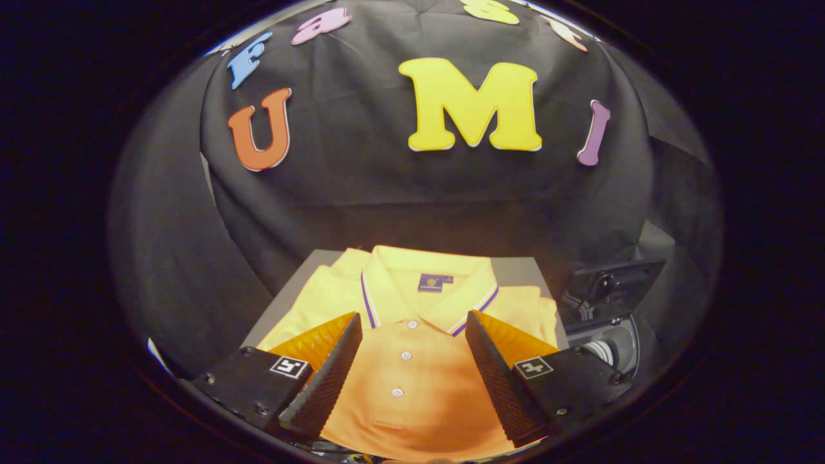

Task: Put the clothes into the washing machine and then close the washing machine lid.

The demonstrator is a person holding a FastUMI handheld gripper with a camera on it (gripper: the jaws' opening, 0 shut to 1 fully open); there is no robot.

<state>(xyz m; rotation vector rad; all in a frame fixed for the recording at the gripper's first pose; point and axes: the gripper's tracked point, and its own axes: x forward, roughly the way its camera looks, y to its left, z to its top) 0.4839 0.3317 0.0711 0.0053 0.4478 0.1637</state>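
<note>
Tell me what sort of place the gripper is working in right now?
Likely a staged demo booth, not a real laundry room: black cloth wall behind, a folded yellow polo shirt on a small grey table, a washing machine with its lid up beside it. The open gripper hovers over the shirt.

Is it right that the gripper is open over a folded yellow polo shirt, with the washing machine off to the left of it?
Not quite. The gripper view shows the washing machine to the right of the polo shirt, not the left. The rest holds: the gripper is open, fingers spread over the folded yellow shirt.
</note>
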